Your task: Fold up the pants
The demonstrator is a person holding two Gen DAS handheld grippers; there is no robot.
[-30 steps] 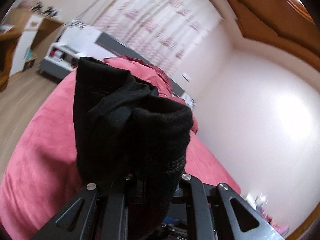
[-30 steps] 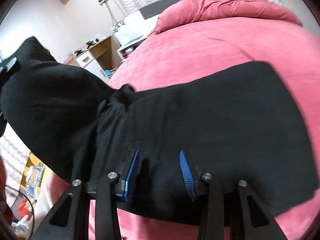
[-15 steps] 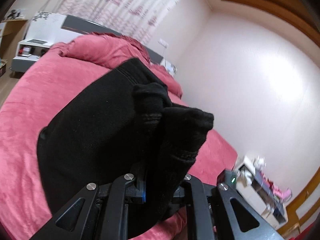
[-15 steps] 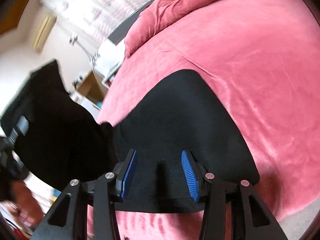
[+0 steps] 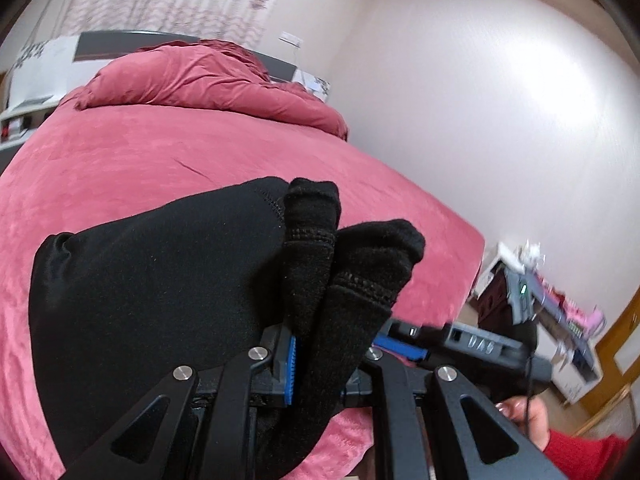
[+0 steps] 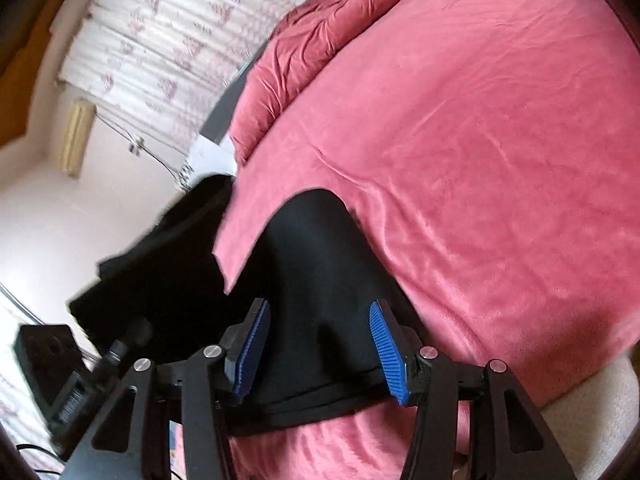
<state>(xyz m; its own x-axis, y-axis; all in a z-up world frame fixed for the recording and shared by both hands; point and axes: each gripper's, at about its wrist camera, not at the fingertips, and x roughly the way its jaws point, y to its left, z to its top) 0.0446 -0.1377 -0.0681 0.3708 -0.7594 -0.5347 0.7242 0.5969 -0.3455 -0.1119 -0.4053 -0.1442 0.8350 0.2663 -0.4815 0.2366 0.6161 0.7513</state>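
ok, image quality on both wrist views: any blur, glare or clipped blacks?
Left wrist: sharp on the black knit pants and pink velvet bedspread; bright glare on the pale wall; blur at the right edge. Right wrist: left side motion-smeared around the patterned curtain; pants read as flat black; open right gripper sharp. Both show strong fisheye curvature and dark corners.

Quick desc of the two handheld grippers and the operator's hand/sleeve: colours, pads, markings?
Both grippers, left gripper and right gripper, are black angular linkages with triangular cutouts and silver pivot bolts. The fingers carry blue ribbed pads. In the left view the other unit's grey body reads "DAS", with a black cable; hand is bare, red sleeve.
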